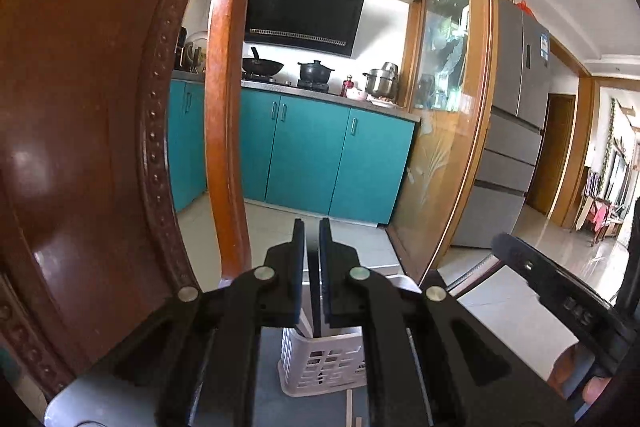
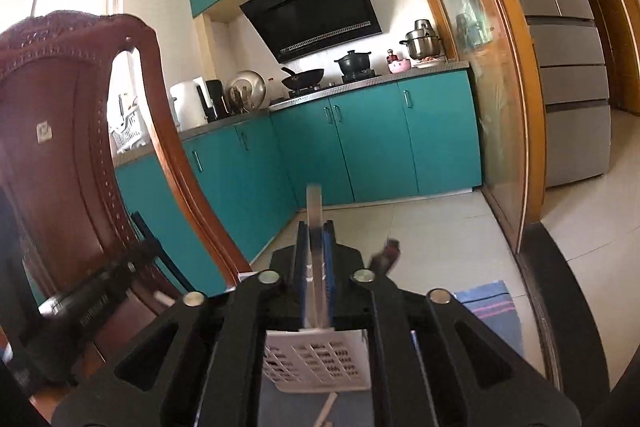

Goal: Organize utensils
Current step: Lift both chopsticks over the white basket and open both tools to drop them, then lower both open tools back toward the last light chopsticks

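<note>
Right wrist view: clear utensil (image 2: 314, 227) stood upright between the right gripper (image 2: 315, 259) pads.
Its lower end was hidden above the white basket (image 2: 316, 359); left gripper (image 1: 312, 259) nearly closed, gripping a thin dark utensil (image 1: 314, 291).

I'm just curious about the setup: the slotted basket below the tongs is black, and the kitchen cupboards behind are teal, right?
Not quite: the basket is white, not black, as the right wrist view shows. The cupboards are teal.
</note>
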`<state>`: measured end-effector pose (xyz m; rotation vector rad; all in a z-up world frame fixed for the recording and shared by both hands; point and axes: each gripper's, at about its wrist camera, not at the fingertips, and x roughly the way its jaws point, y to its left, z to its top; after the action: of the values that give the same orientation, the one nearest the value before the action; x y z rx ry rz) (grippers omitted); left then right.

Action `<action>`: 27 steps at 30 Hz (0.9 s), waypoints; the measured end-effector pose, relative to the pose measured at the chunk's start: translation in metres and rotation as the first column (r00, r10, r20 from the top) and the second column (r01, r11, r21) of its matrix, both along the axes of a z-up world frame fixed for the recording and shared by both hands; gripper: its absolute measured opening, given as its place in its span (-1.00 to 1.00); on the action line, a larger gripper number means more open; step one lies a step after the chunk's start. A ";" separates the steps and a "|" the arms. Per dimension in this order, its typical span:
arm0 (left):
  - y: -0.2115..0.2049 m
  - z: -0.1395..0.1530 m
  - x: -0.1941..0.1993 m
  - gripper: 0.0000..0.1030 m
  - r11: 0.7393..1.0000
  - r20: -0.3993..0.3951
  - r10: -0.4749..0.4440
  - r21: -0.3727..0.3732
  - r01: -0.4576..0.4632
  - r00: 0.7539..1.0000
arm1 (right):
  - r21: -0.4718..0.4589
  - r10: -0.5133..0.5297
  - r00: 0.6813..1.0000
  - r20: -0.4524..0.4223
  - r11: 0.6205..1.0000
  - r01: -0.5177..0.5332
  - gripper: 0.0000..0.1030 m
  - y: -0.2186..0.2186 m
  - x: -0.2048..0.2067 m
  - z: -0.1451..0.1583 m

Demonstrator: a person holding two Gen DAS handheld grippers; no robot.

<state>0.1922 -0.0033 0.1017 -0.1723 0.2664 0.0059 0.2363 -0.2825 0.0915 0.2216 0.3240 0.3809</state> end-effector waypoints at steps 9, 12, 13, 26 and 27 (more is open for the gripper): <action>0.007 -0.003 -0.068 -0.52 0.996 0.141 0.028 -0.088 -0.016 0.990 | 0.012 0.016 0.998 0.067 1.000 -0.016 -0.30 -0.029 -0.065 -0.029; -0.002 -0.032 -0.083 -0.51 0.998 0.123 0.061 -0.037 -0.057 0.990 | -0.095 0.031 0.984 -0.174 0.994 -0.048 -0.30 -0.006 -0.036 -0.072; -0.002 -0.045 -0.077 -0.51 0.999 0.060 0.043 -0.024 -0.042 0.997 | -0.118 0.035 0.962 -0.271 0.991 -0.069 -0.30 0.001 -0.022 -0.089; 0.024 -0.090 -0.043 -0.18 0.998 -0.256 0.051 -0.029 -0.060 0.965 | -0.296 -0.107 0.812 -0.575 0.951 -0.085 -0.30 0.056 0.042 -0.177; 0.026 -0.093 -0.043 -0.17 0.997 -0.265 0.057 -0.026 -0.066 0.963 | -0.320 -0.115 0.818 -0.564 0.943 -0.088 -0.29 0.060 0.043 -0.178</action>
<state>0.1492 0.0225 0.0092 -0.2143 0.5280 0.0869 0.2790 -0.2223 -0.0865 -0.0028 0.9845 0.2285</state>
